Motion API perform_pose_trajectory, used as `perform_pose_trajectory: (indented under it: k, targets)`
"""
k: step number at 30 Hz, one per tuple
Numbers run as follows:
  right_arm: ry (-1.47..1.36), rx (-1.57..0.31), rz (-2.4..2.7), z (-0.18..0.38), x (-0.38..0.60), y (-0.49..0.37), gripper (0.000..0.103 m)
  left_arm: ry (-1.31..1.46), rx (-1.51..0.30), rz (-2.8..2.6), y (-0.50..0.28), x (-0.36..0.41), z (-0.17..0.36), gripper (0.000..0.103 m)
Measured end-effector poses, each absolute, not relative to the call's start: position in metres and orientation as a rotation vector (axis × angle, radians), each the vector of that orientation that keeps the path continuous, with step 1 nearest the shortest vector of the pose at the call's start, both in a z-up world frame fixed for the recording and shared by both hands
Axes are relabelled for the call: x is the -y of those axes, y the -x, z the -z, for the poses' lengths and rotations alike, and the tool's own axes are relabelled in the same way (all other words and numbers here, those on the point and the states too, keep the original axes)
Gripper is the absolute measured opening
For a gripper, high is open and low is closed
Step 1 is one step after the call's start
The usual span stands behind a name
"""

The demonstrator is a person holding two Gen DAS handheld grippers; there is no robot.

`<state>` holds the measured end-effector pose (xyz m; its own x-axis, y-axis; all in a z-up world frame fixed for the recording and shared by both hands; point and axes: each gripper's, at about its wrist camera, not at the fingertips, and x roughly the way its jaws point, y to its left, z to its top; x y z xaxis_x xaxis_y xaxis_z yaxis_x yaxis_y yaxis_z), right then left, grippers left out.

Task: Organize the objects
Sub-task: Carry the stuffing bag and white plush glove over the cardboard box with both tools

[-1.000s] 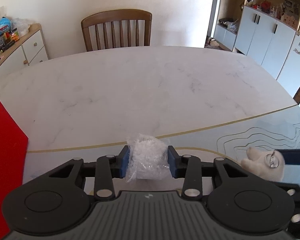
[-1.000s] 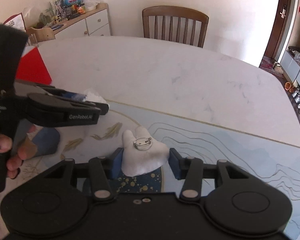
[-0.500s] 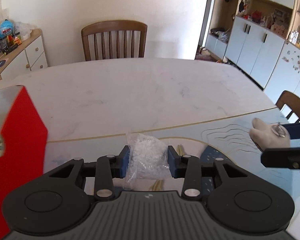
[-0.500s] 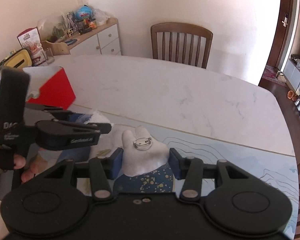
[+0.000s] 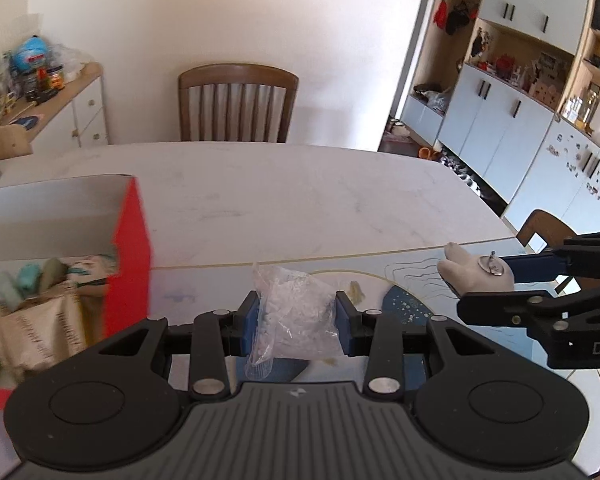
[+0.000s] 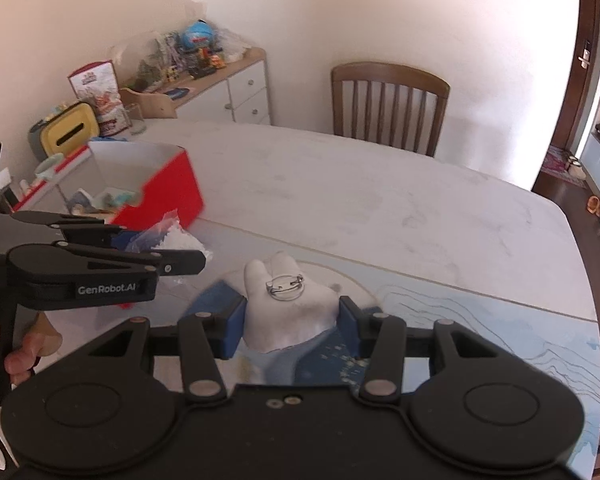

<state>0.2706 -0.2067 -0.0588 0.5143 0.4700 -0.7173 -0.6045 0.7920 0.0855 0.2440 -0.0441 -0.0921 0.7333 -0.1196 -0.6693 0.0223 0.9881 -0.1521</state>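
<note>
Left wrist view: the plastic bag (image 5: 296, 316) sits between the pads of the left gripper (image 5: 297, 320) at lower centre, above the table (image 5: 300, 192). The open box (image 5: 128, 256) stands at the left edge on the table, with several items lying inside it. At right — the right gripper (image 5: 512, 276) with the plush piece (image 5: 466, 276) at its tip, a pin (image 5: 492, 266) on top. A chair (image 5: 238, 106) stands behind the table's far edge; a sideboard (image 5: 72, 108) occupies the upper left, cupboards (image 5: 500, 128) the upper right.

Right wrist view: the plush piece lies at centre between the pads, the mat (image 6: 480, 320) beneath — the box at left.
</note>
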Motion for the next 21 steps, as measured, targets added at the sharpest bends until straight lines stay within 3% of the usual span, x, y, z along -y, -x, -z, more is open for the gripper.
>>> perform_pose_trajectory:
  k: [21]
  targets:
    - [0.178, -0.729, -0.782, 0.011, 0.078, -0.224, 0.047, 0.173, -0.693, -0.014, -0.174, -0.091, 0.040, 0.038]
